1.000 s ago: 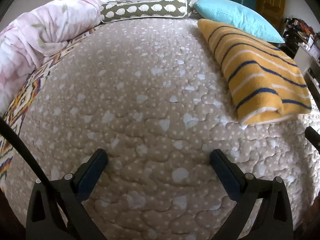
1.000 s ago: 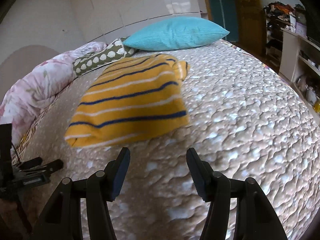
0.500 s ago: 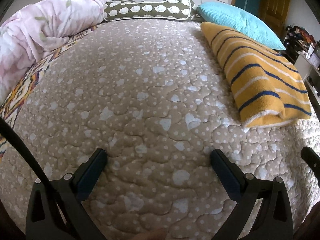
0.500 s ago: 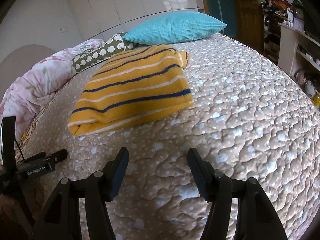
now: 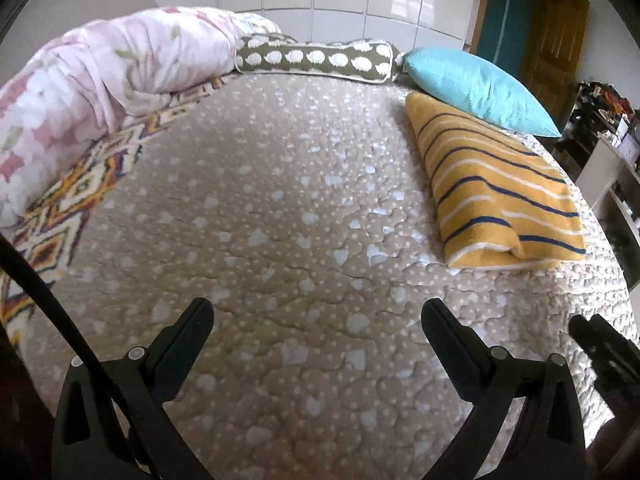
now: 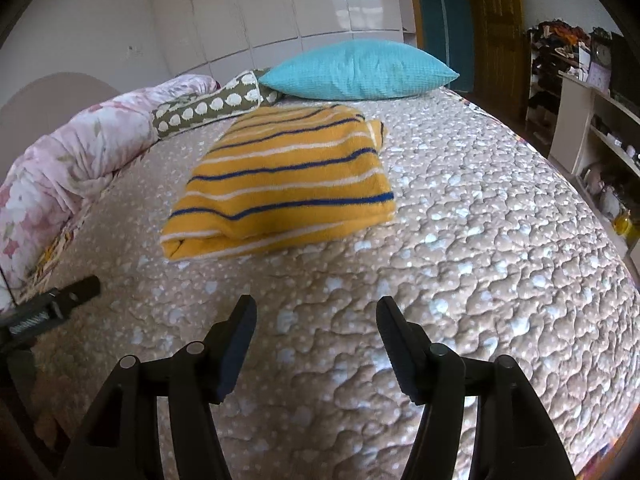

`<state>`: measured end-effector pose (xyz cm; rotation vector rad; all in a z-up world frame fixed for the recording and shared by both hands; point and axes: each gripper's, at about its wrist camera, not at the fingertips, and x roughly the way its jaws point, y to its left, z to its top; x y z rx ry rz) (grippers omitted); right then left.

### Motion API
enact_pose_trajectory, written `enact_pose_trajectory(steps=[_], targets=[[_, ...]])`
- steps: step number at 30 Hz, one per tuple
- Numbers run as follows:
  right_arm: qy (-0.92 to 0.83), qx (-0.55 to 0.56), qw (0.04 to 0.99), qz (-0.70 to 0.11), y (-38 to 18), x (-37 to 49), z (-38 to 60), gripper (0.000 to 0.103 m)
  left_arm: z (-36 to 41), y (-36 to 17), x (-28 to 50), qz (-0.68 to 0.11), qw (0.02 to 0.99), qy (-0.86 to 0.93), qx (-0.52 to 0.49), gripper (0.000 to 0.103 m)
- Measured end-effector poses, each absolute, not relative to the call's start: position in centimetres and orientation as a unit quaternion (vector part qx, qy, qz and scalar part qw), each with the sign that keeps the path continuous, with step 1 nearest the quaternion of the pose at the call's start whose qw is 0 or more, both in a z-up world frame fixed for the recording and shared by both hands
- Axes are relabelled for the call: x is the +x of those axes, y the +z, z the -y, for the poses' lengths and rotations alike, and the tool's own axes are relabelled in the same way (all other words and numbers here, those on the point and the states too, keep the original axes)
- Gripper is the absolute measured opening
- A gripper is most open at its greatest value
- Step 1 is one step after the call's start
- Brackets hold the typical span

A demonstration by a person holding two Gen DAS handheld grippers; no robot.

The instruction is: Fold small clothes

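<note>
A yellow garment with navy and white stripes (image 6: 284, 184) lies folded in a thick rectangle on the beige quilted bed (image 6: 460, 264); in the left wrist view it (image 5: 496, 188) sits at the right. My left gripper (image 5: 316, 312) is open and empty, low over the bed, well left of the garment. My right gripper (image 6: 314, 308) is open and empty, just short of the garment's near edge. A tip of the right gripper shows at the left view's right edge (image 5: 600, 344), and the left gripper shows at the right view's left edge (image 6: 52, 304).
A teal pillow (image 6: 360, 70) and an olive bolster with white spots (image 5: 316, 58) lie at the head of the bed. A pink floral duvet (image 5: 100, 68) is bunched along the left side. Shelves with clutter (image 6: 600, 128) stand to the right of the bed.
Both grippers have drawn back and tilted up, so more of the wall and room shows. The folded garment has not moved. Both grippers stay open.
</note>
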<state>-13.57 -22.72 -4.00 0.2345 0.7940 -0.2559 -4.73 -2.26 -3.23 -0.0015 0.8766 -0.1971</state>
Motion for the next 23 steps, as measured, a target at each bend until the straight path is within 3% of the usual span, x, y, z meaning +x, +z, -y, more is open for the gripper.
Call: enact_pose_trajectory(steps=[23], targets=[[-0.139,0.059,0.894,-0.421,-5.3,-11.2,20.9,0.07,4.3,-4.3,-5.9,-0.451,0.885,-0.114,0.035,0.103]])
